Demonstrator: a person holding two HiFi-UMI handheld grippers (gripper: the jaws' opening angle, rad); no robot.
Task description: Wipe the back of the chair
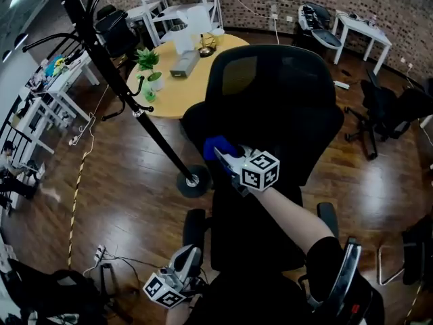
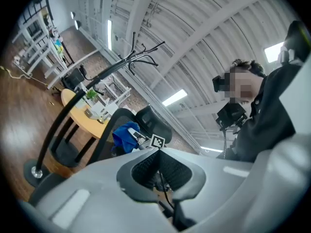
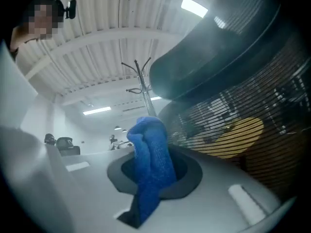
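Right gripper (image 1: 226, 158) pinching a bunched, nubby blue cloth (image 1: 216, 144) at the black mesh chair back (image 1: 284, 114), left gripper (image 1: 187, 257) low, jaws pressed together.

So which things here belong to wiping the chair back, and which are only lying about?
For the job:
chair back
blue cloth
right gripper, holding the cloth

Lying about:
coat stand
round table
plant
left gripper, idle
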